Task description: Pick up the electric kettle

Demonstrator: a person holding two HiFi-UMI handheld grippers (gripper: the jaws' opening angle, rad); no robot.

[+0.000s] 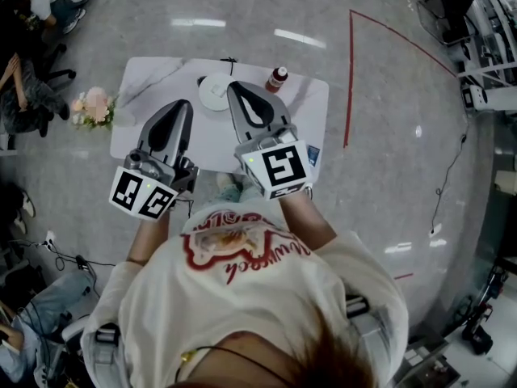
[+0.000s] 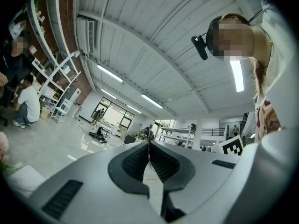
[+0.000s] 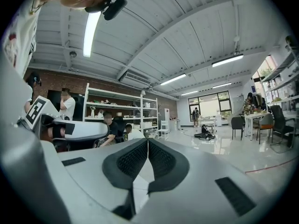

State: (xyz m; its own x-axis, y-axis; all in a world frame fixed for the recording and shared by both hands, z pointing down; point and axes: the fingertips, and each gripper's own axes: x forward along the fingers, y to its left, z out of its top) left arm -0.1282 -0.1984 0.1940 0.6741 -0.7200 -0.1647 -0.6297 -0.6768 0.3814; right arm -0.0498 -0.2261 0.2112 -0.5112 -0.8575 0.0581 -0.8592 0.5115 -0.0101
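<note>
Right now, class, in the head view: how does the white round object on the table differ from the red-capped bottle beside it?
The white round object is broad, low-looking and pale; the red-capped bottle is slim and dark-bodied. The round object sits about midway along the table's far edge; the bottle stands to its right, nearer the corner. Both rest on the table's far side.

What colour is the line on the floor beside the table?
The line is red; the head view shows it best.

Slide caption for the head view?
Both shut and empty, left gripper and right gripper hover over a white marble-patterned table bearing a round white object and small dark bottle.
</note>
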